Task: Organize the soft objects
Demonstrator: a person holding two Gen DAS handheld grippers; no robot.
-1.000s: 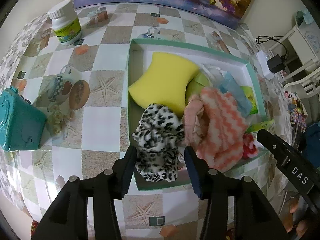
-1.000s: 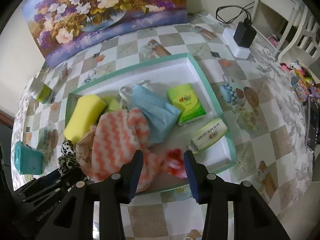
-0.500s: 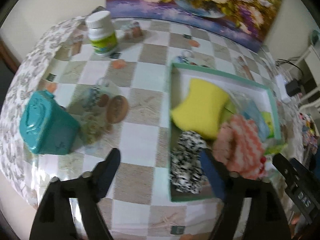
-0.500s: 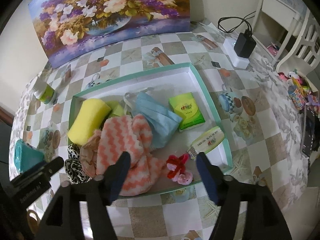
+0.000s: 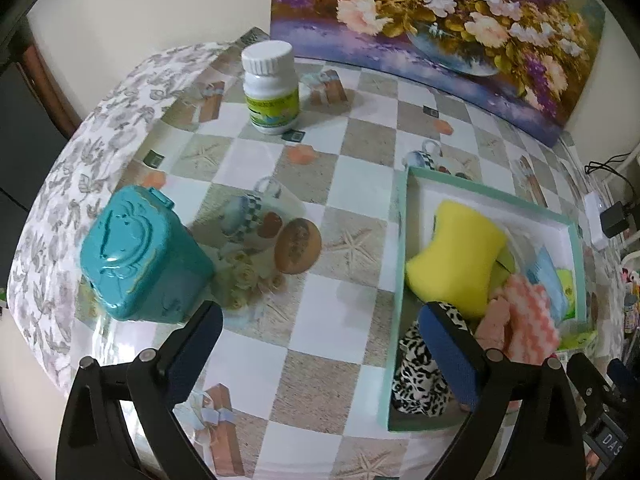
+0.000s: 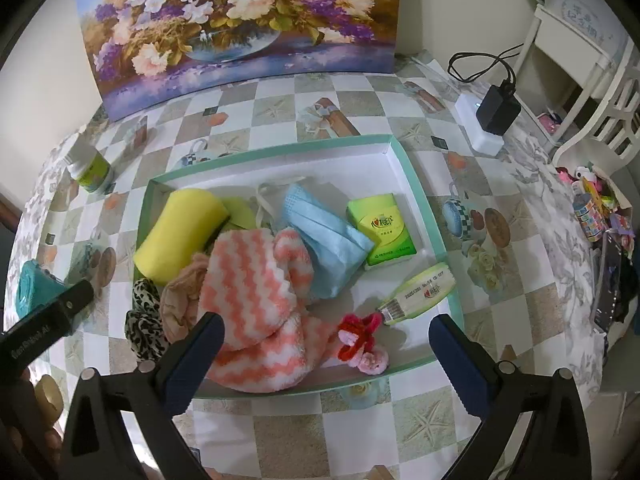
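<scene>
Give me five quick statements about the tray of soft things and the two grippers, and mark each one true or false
1. The yellow sponge lies inside the green-rimmed tray. True.
2. The right gripper is clamped on the pink and white striped cloth. False: its jaws have just been opening and stand wide, with nothing pressed between the pads.
3. The white bottle stands in the tray. False: it stands upright on the table, outside the tray.
4. The blue face mask lies between the striped cloth and the green tissue pack. True.
5. The left gripper holds the leopard-print cloth. False: its jaws have just been opening, stand wide and hold nothing.
</scene>
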